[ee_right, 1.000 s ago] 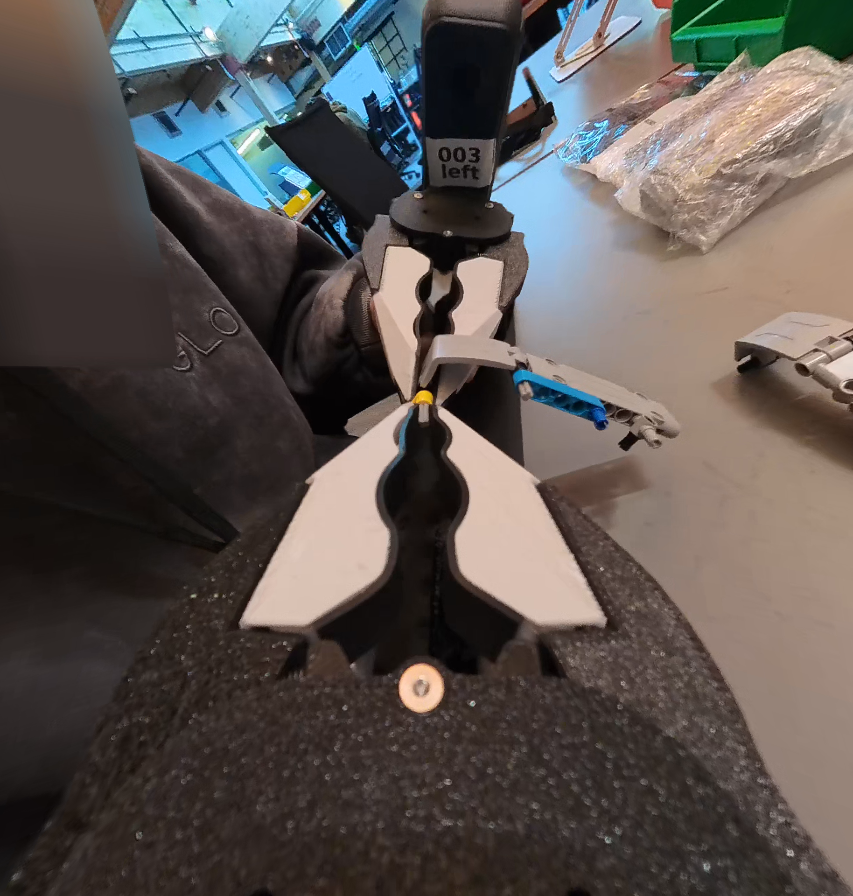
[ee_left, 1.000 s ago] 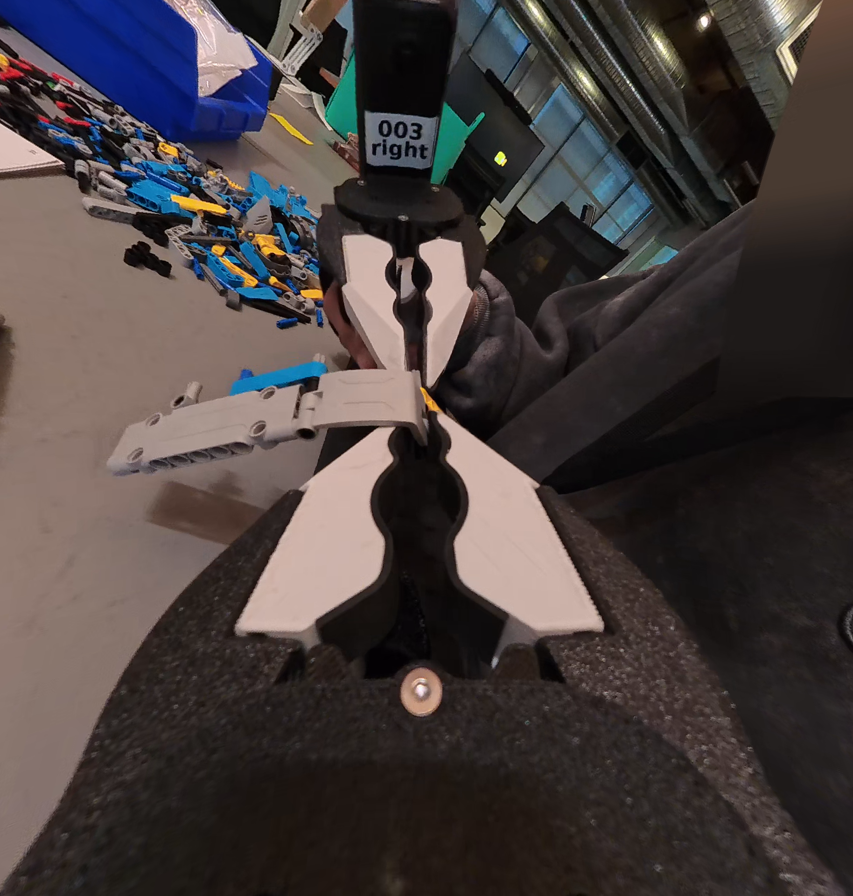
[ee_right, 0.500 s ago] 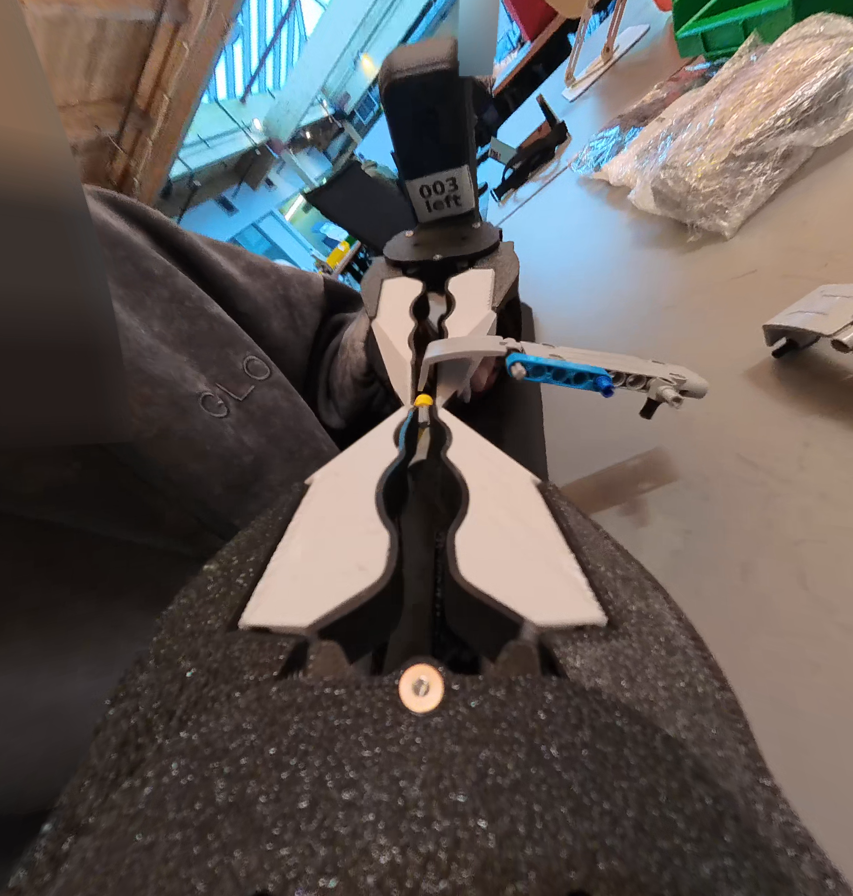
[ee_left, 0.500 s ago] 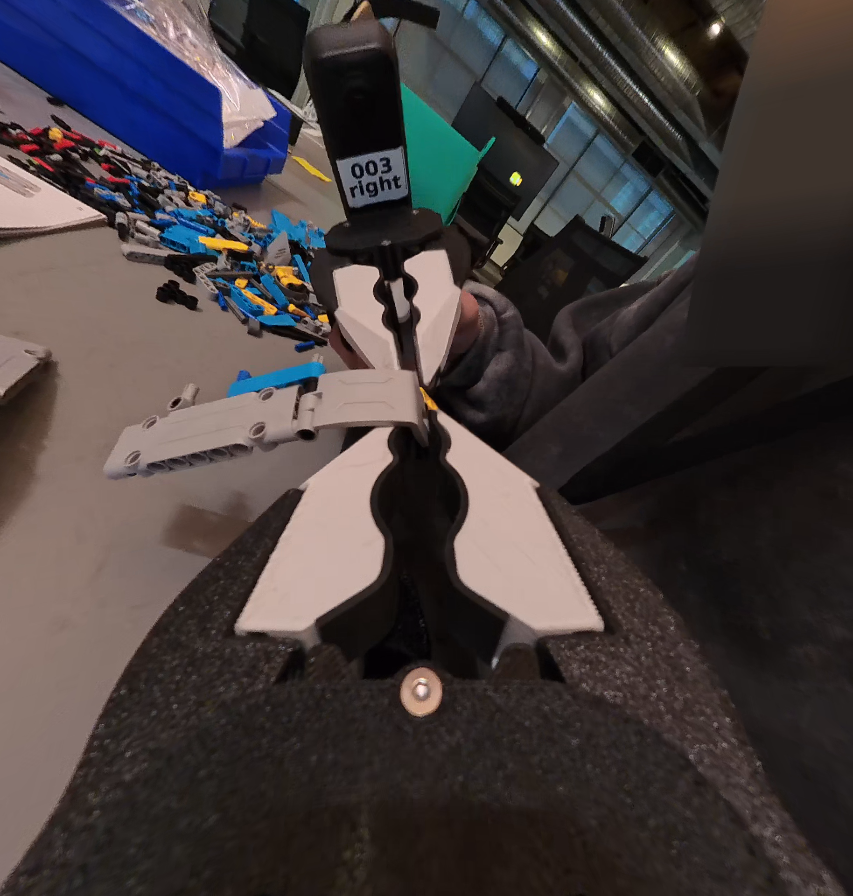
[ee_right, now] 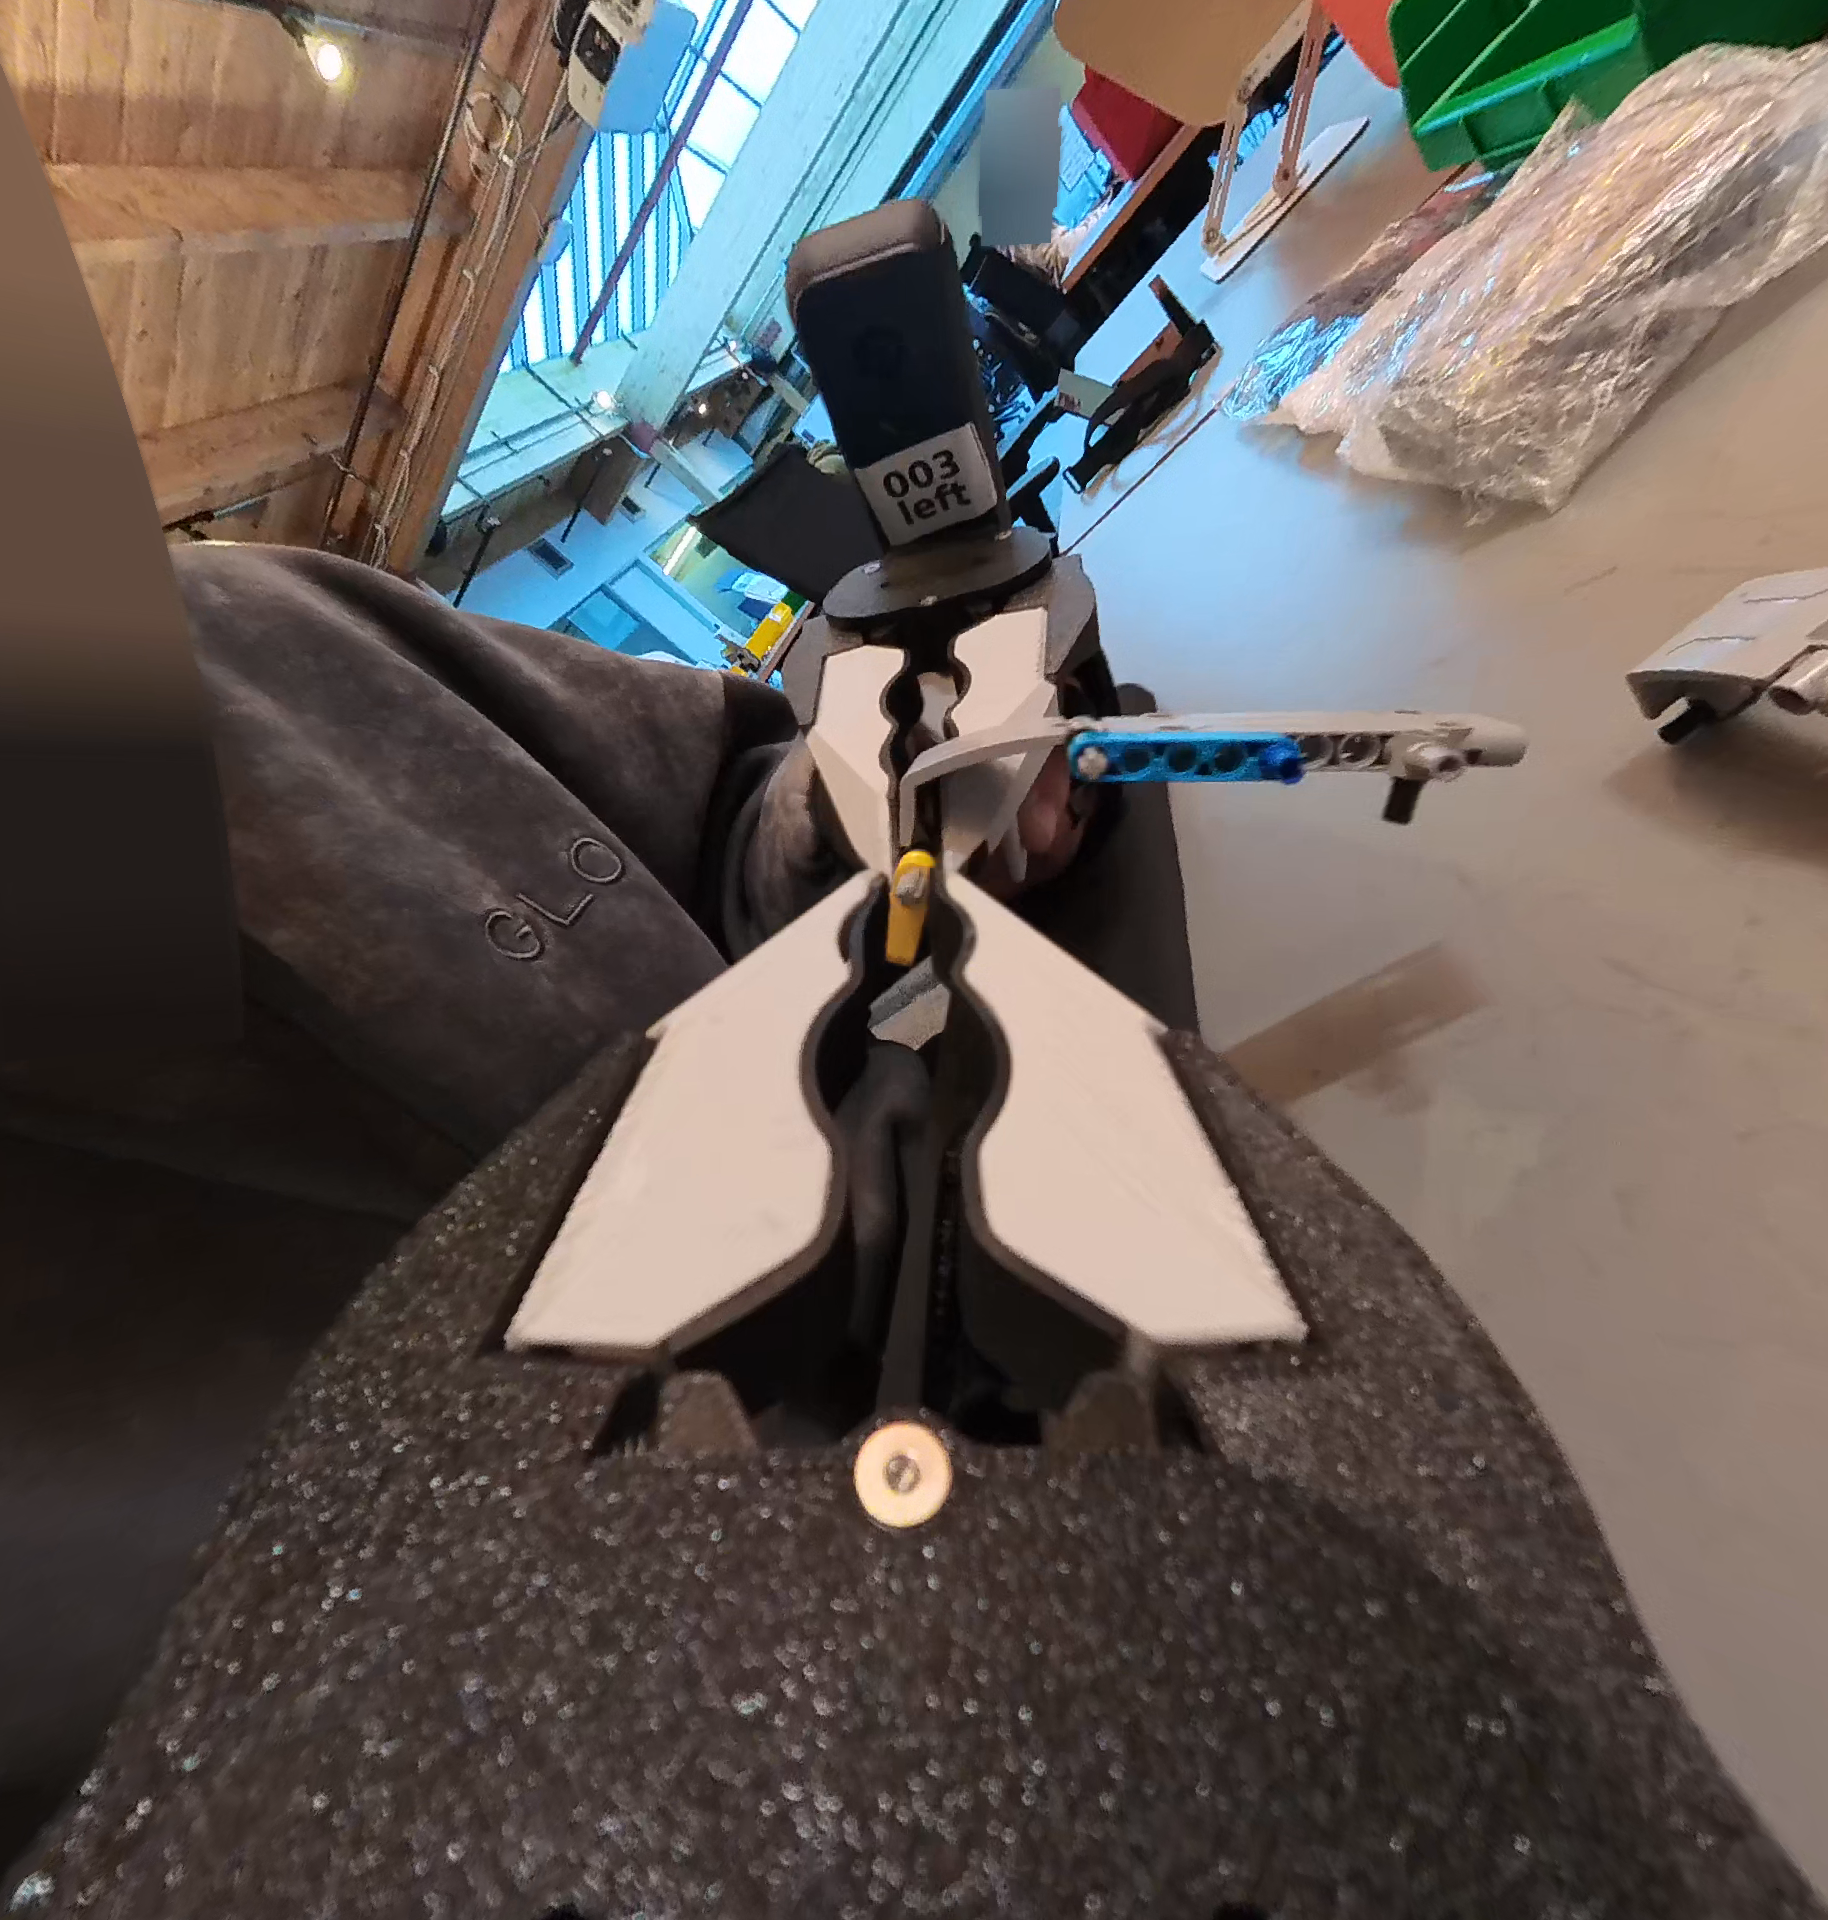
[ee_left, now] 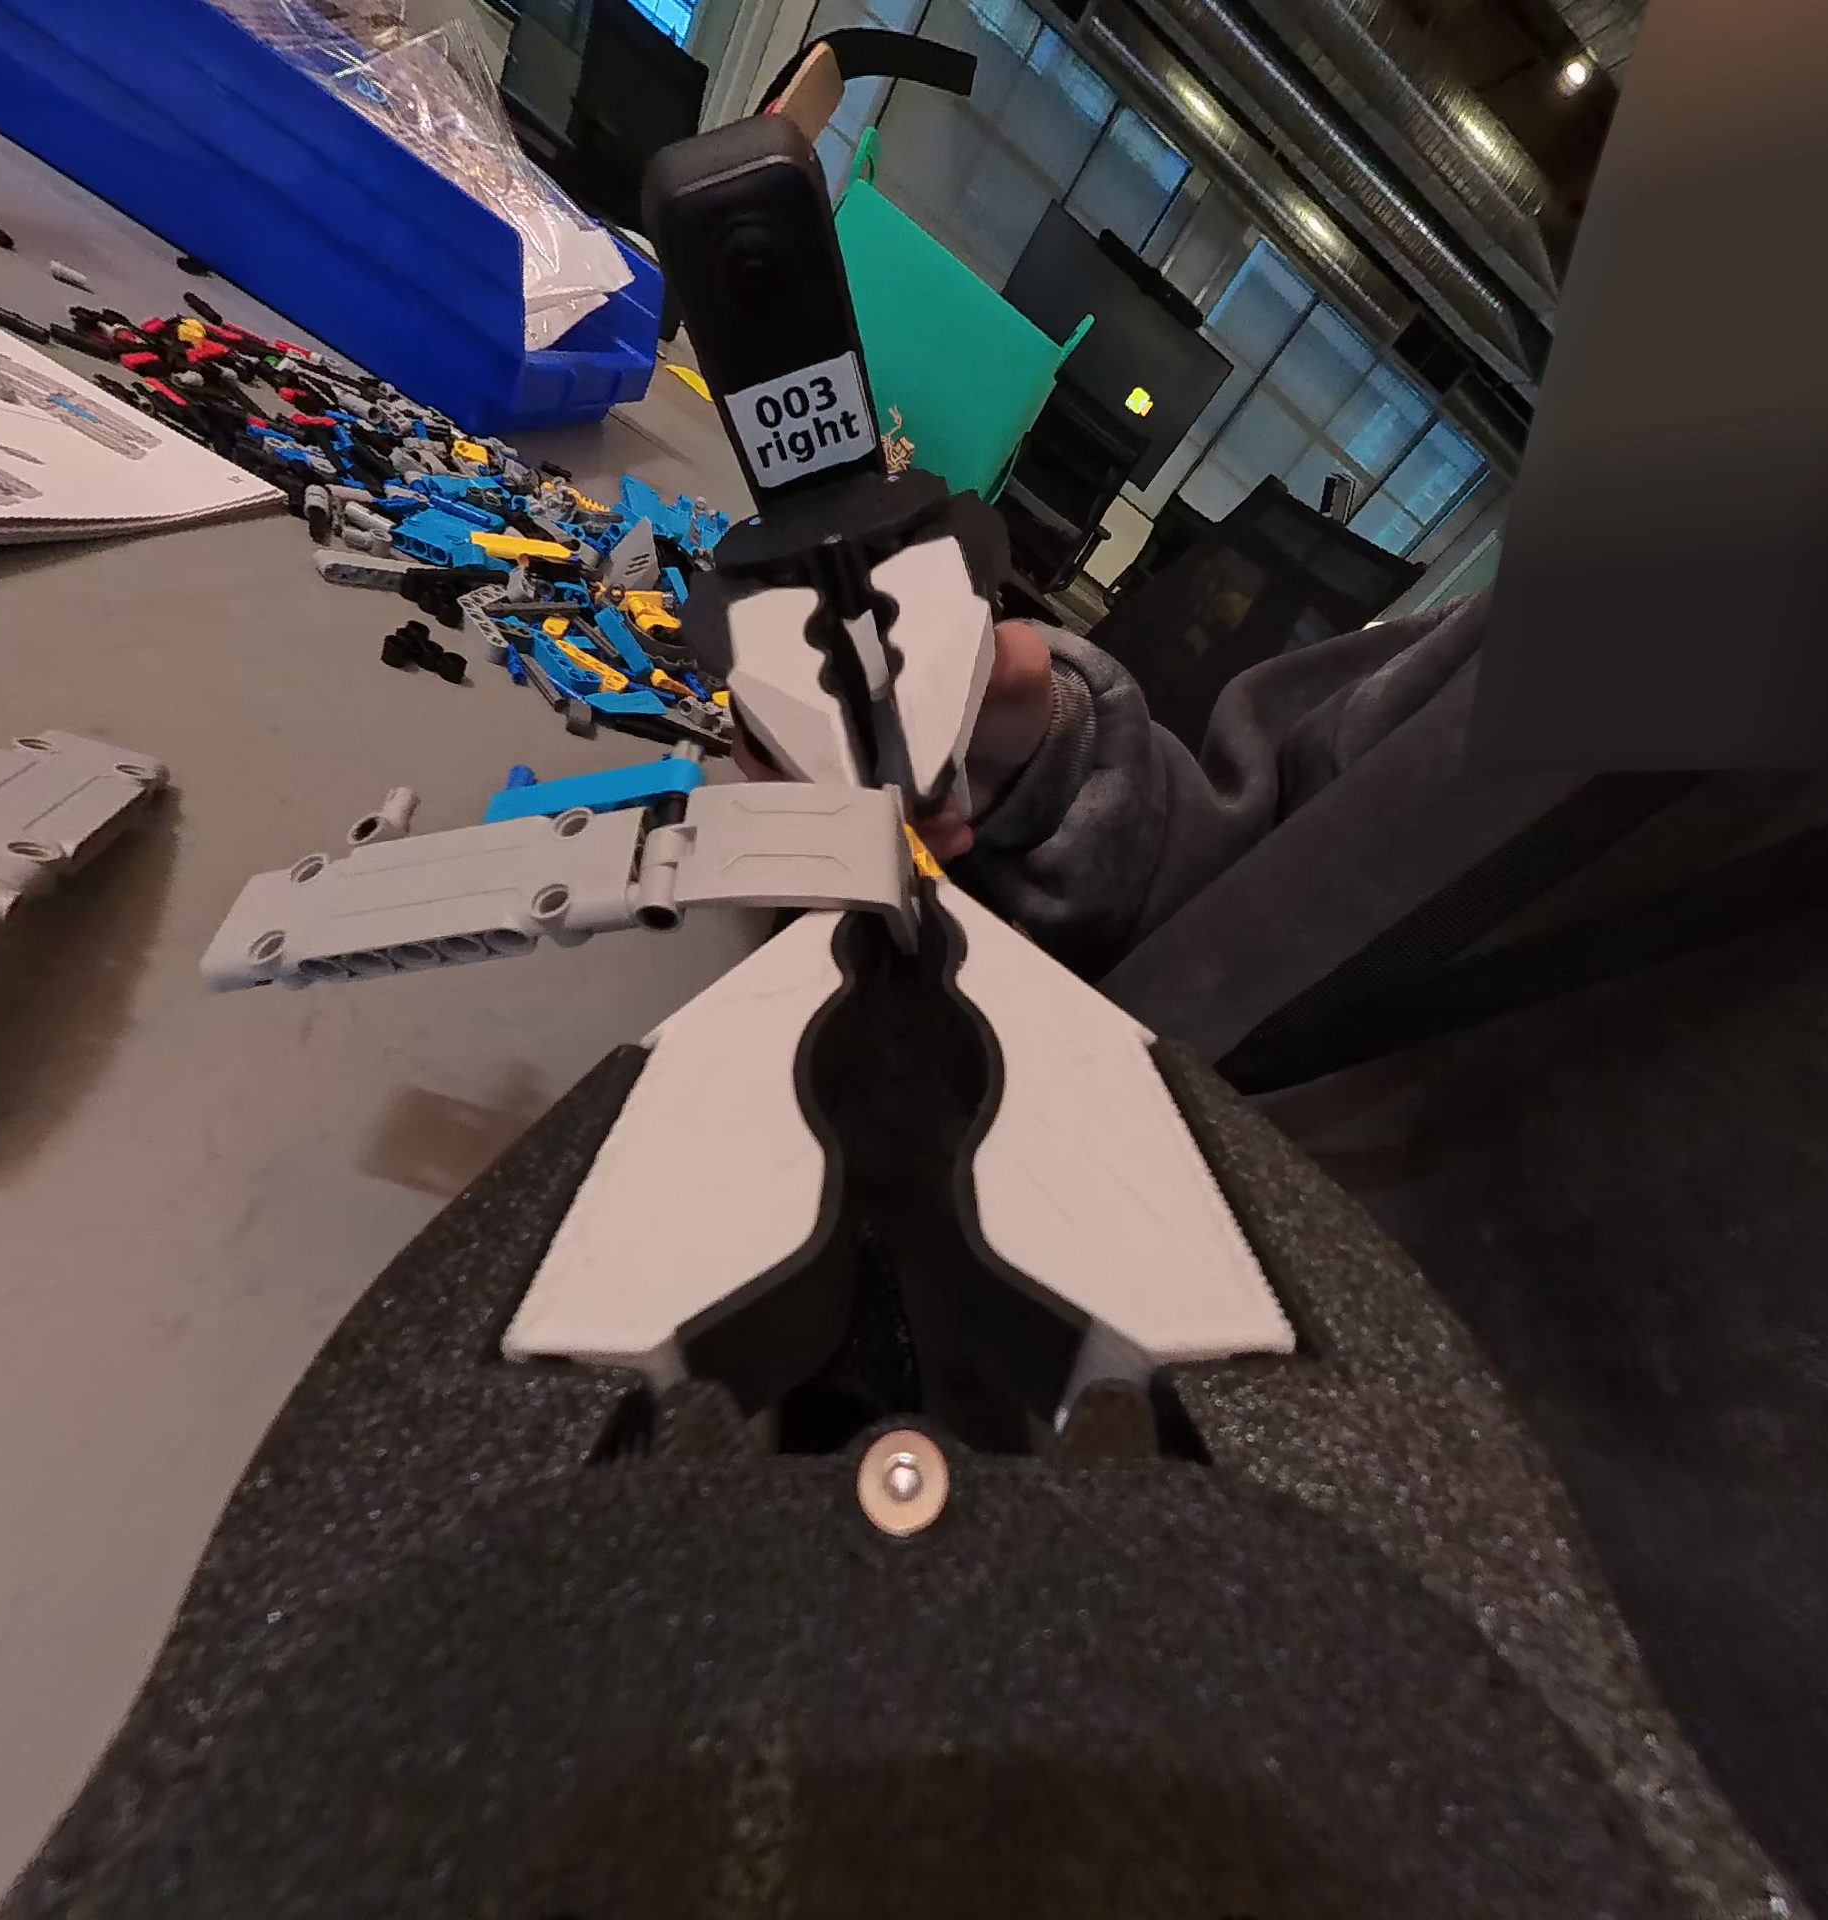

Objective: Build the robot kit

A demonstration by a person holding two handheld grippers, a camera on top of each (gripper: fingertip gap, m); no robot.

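Note:
My left gripper [ee_left: 905,920] is shut on the end of a grey hinged panel assembly [ee_left: 453,894] with a blue beam [ee_left: 598,795] on its far side. It holds the assembly in the air above the grey table [ee_left: 214,1195]. The assembly sticks out to the left. My right gripper [ee_right: 910,883] is shut on a small yellow connector [ee_right: 908,909] and points it at the held end of the assembly [ee_right: 1305,738]. The two grippers face each other tip to tip. The left gripper [ee_right: 915,831] shows in the right wrist view, and the right gripper [ee_left: 894,790] shows in the left wrist view.
A pile of small blue, yellow, black and grey pieces [ee_left: 494,540] lies by a blue bin [ee_left: 318,229] and an open booklet [ee_left: 58,447]. Another grey panel [ee_left: 37,810] lies on the table and also shows in the right wrist view [ee_right: 1762,644]. Plastic bags [ee_right: 1564,291] lie beyond it. A person's grey sleeve [ee_right: 453,790] is close behind.
Both grippers have tilted while staying tip to tip. The panel assembly now sits more level. More of the yellow connector shows between the right fingertips.

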